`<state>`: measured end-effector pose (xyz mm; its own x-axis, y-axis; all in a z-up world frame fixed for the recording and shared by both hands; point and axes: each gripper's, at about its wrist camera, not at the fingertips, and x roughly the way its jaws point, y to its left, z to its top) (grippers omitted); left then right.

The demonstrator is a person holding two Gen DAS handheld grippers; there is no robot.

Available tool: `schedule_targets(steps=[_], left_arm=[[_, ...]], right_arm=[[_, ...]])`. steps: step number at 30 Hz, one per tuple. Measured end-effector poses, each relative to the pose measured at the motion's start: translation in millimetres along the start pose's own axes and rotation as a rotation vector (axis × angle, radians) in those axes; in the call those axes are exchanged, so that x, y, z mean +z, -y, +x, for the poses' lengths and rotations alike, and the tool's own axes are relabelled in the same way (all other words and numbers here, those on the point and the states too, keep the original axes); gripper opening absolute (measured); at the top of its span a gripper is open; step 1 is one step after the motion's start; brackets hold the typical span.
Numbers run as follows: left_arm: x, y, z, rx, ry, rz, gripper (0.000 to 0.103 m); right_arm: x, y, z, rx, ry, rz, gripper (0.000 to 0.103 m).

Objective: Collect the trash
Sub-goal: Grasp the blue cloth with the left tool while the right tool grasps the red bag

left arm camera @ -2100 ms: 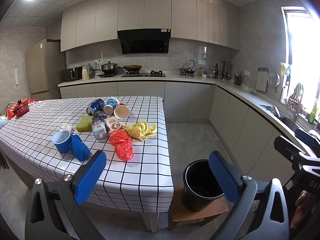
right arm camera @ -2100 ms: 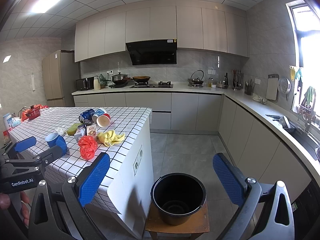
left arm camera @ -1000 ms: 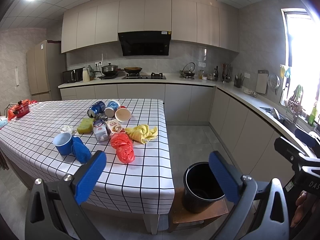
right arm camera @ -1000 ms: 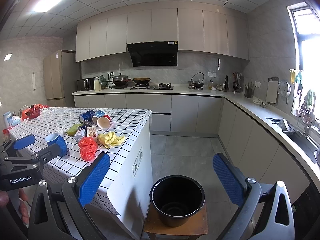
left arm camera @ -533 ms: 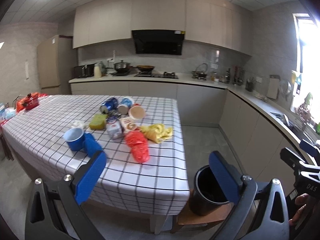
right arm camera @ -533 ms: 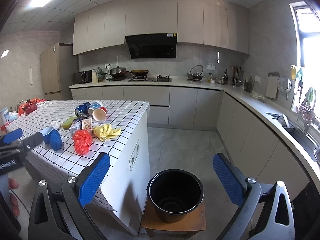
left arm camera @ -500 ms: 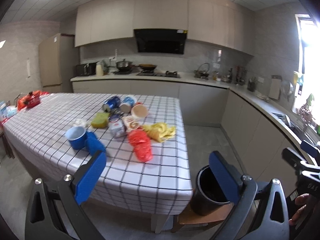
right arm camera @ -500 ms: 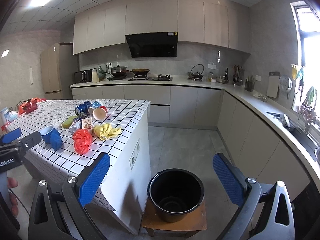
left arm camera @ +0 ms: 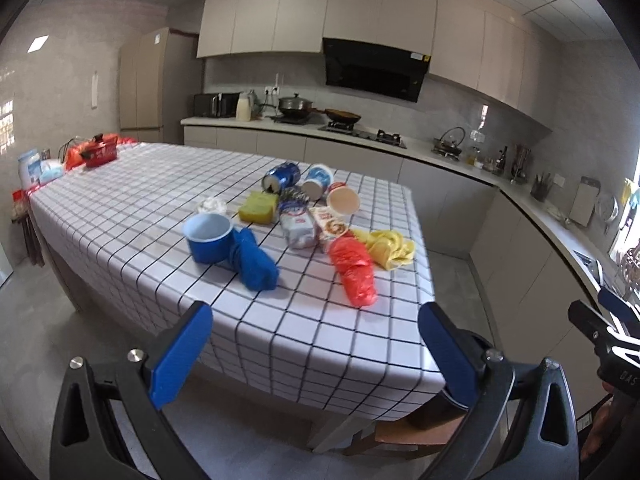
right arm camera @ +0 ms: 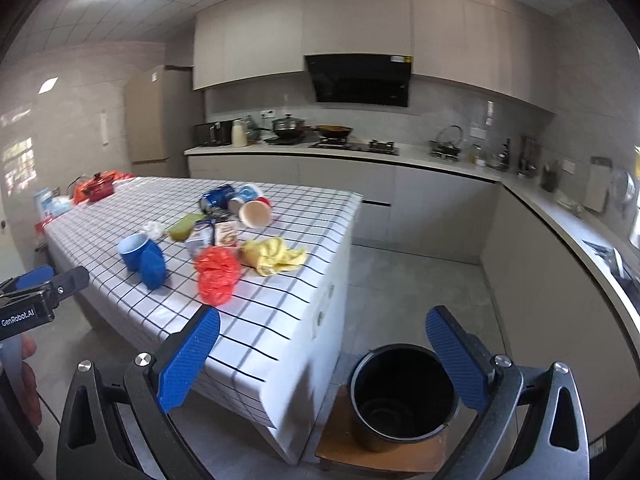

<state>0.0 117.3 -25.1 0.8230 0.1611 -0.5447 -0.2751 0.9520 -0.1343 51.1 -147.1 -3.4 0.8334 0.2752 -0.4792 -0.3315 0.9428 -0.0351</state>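
Trash lies in a cluster on the checked table [left arm camera: 132,200] [right arm camera: 280,312]: a red plastic bag [left arm camera: 356,268] [right arm camera: 216,272], a yellow cloth [left arm camera: 390,246] [right arm camera: 272,256], a blue cup [left arm camera: 208,238] [right arm camera: 134,254] with a blue bag [left arm camera: 254,264] [right arm camera: 153,267] beside it, a green sponge [left arm camera: 259,207], small cartons [left arm camera: 298,228], a can [left arm camera: 282,176] and tipped paper cups [left arm camera: 342,202] [right arm camera: 254,213]. A black bucket [right arm camera: 402,394] stands on a low wooden stool [right arm camera: 376,448] right of the table. My left gripper [left arm camera: 316,344] is open before the table's near edge. My right gripper [right arm camera: 322,354] is open, between table corner and bucket.
A kitchen counter [right arm camera: 440,160] with stove, pots and kettle runs along the back and right walls. A red pot [left arm camera: 98,152] and packets sit at the table's far left end. Grey tiled floor [right arm camera: 400,280] lies between table and cabinets.
Both grippers have swung left and moved nearer the table, so the trash looks larger. In the left wrist view the bucket has slipped behind the right finger. Both stay open.
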Motion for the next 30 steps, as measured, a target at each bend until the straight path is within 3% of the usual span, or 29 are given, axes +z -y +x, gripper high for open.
schedule_targets(steps=[6, 10, 18, 22, 30], left_arm=[[-0.7, -32.7, 20.5, 0.038, -0.024, -0.014, 0.092], [-0.7, -57.6, 40.1, 0.060, -0.053, -0.024, 0.085], [5.1, -99.0, 71.7, 0.075, -0.077, -0.020, 0.078], [9.0, -112.8, 93.0, 0.034, -0.110, -0.025, 0.072], [14.9, -104.5, 138.4, -0.064, -0.152, -0.004, 0.062]], right_arm=[[7.7, -34.2, 32.5, 0.066, -0.021, -0.040, 0.101], [13.7, -60.0, 57.2, 0.099, -0.038, -0.057, 0.085], [18.8, -102.8, 107.7, 0.135, -0.099, -0.065, 0.068], [16.7, -122.2, 138.1, 0.133, -0.136, -0.064, 0.065], [8.9, -140.4, 194.1, 0.114, -0.222, -0.055, 0.047]])
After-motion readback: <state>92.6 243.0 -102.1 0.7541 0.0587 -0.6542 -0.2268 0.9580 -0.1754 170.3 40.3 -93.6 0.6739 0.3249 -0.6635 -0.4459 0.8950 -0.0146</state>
